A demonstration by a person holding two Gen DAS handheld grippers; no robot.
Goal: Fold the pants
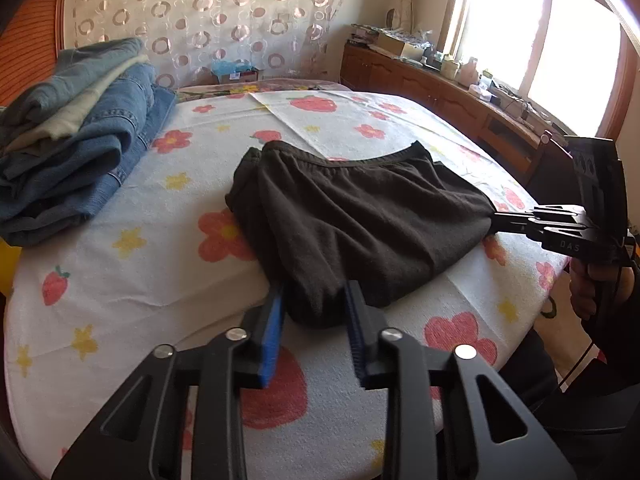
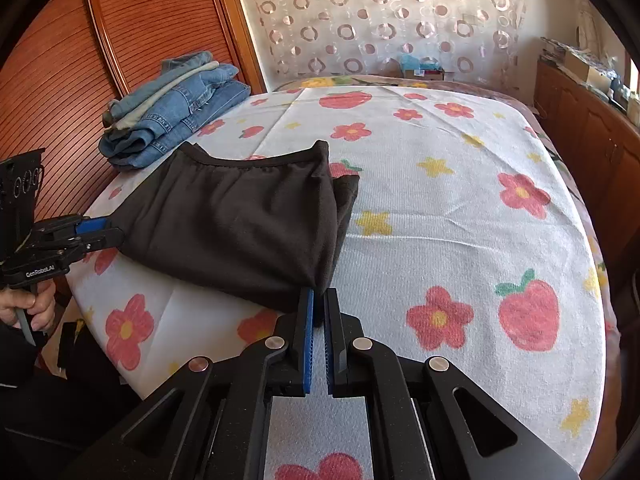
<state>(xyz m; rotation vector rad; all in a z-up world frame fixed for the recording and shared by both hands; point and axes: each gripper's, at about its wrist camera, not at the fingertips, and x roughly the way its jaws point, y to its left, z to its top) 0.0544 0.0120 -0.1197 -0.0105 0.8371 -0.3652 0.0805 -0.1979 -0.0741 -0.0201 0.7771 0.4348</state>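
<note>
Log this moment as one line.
task: fold pants | left gripper: shut on black pants | right gripper: shut on black pants

Place: a bedroom in a home.
Bed (image 2: pixel 460 208): spread with a flower-and-strawberry sheet.
Laundry: folded jeans (image 1: pixel 76 136) stacked at the far corner.
Walls: circle-patterned curtain (image 1: pixel 208 12), slatted wooden door (image 2: pixel 132 32).
Window side: sunlit window (image 1: pixel 532 24) above a cluttered wooden cabinet (image 1: pixel 432 84).

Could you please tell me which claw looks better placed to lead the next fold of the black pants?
Probably neither alone: the right claw is shut on one near corner of the black pants, and the left claw is clamped on the other. Both should lift together.
</note>
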